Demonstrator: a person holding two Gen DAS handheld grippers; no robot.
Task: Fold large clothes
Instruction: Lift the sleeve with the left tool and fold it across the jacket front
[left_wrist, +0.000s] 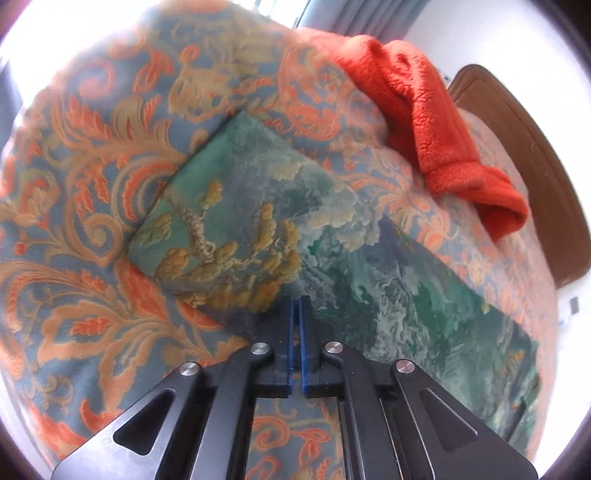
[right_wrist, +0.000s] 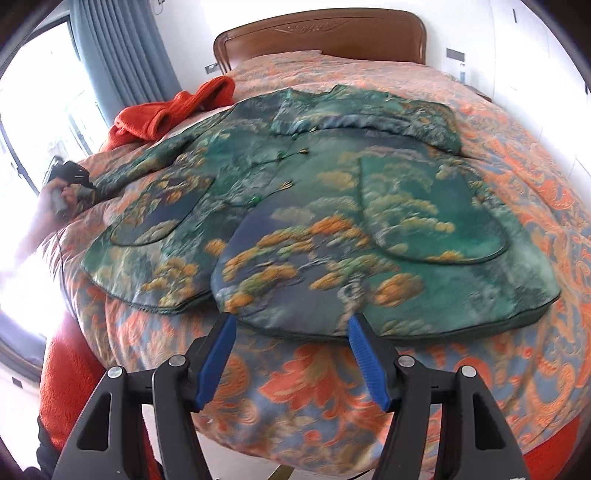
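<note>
A green padded jacket (right_wrist: 332, 221) with gold pine and cloud patterns lies spread front-up on the bed, its collar toward the headboard. One sleeve (left_wrist: 258, 206) runs out across the bedspread in the left wrist view. My left gripper (left_wrist: 297, 306) is shut, its blue pads pinched together on that sleeve's near edge. In the right wrist view, a hand holds the left gripper (right_wrist: 70, 173) at the sleeve's end. My right gripper (right_wrist: 291, 326) stands open just before the jacket's bottom hem, with its fingertips (right_wrist: 226, 325) level with the hem and nothing pressed between them.
The bed carries an orange and blue floral bedspread (right_wrist: 314, 398). An orange fleece garment (right_wrist: 166, 110) lies bunched by the sleeve, toward the wooden headboard (right_wrist: 317, 33). Blue curtains (right_wrist: 122, 55) and a bright window stand left. Orange fabric (right_wrist: 66, 387) hangs down the bed's near left side.
</note>
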